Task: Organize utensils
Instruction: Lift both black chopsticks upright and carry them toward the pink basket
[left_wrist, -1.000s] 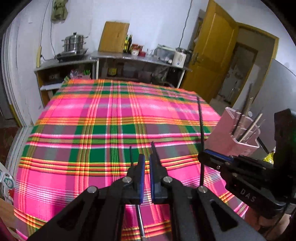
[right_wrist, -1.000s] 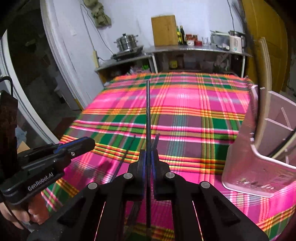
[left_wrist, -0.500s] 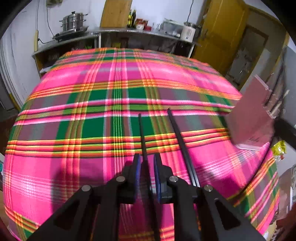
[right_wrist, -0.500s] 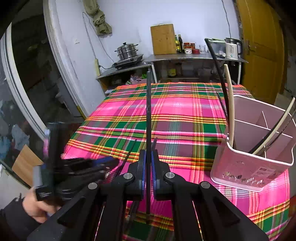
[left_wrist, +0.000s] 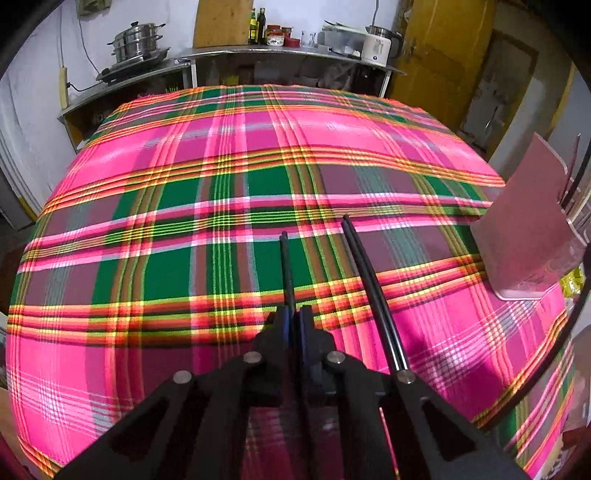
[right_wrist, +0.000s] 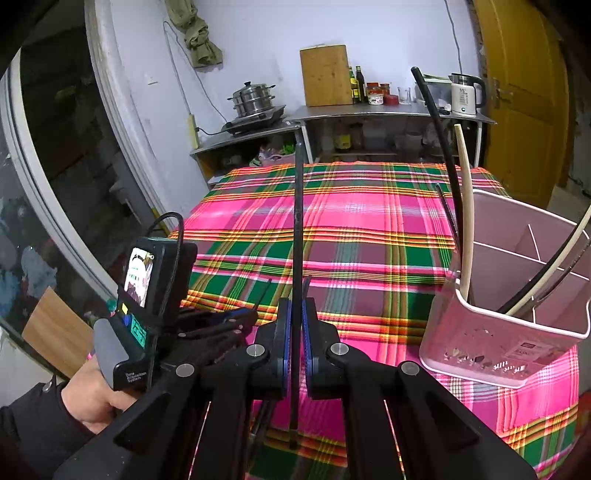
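My left gripper (left_wrist: 294, 312) is low over the plaid tablecloth (left_wrist: 221, 184), its jaws shut on a black chopstick (left_wrist: 285, 266) that lies on the cloth. A second black chopstick (left_wrist: 365, 273) lies just right of it. My right gripper (right_wrist: 296, 308) is shut on a black chopstick (right_wrist: 298, 221) and holds it upright above the table. The pink divided utensil holder (right_wrist: 509, 332) stands to its right with several black and cream chopsticks in it; it also shows at the right edge of the left wrist view (left_wrist: 532, 236).
The left hand-held gripper (right_wrist: 155, 314) sits low at the left of the right wrist view. A steel counter (right_wrist: 369, 110) with a steamer pot (right_wrist: 253, 98), bottles, cutting board and kettle (right_wrist: 463, 94) stands beyond the table. A yellow door (right_wrist: 524, 92) is at the right.
My left gripper has dropped toward the cloth and closed around the lying chopstick. My right gripper has risen and drawn back, holding its chopstick upright, with the holder now lower in view.
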